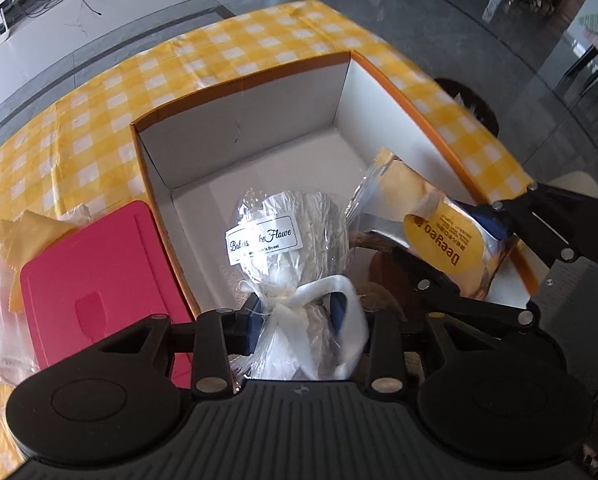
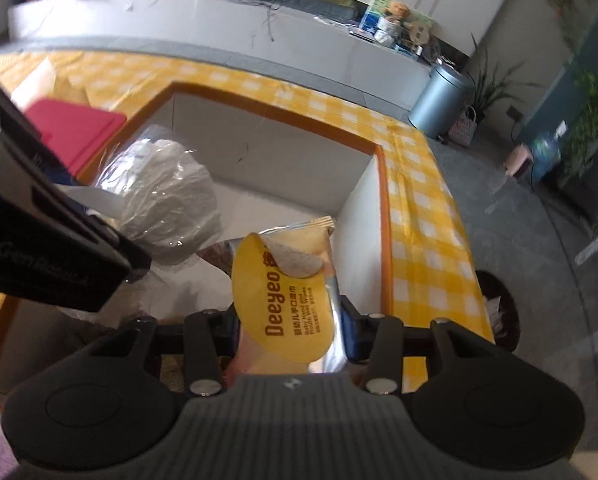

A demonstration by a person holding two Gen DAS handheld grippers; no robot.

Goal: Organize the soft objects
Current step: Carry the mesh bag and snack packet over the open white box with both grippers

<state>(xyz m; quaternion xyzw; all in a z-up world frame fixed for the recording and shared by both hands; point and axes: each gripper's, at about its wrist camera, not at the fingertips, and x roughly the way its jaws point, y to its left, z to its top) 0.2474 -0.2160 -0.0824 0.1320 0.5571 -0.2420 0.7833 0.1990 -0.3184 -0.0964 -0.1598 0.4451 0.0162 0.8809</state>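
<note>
Both jaws are clamped: the left gripper [image 1: 295, 316] on a cellophane-wrapped bundle [image 1: 287, 236], the right gripper [image 2: 289, 328] on a yellow wipes pack [image 2: 287, 300]. Both hang over the open orange-edged box [image 1: 243, 136]. At nine o'clock lies a red lid [image 1: 95, 280] on the yellow checked tablecloth [image 1: 79, 128]; at twelve, grey floor and a metal bin [image 2: 439, 104].

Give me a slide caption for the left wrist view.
Left gripper holds a cellophane-wrapped gift over the open box; right gripper brings Deeyeo wipes.
</note>
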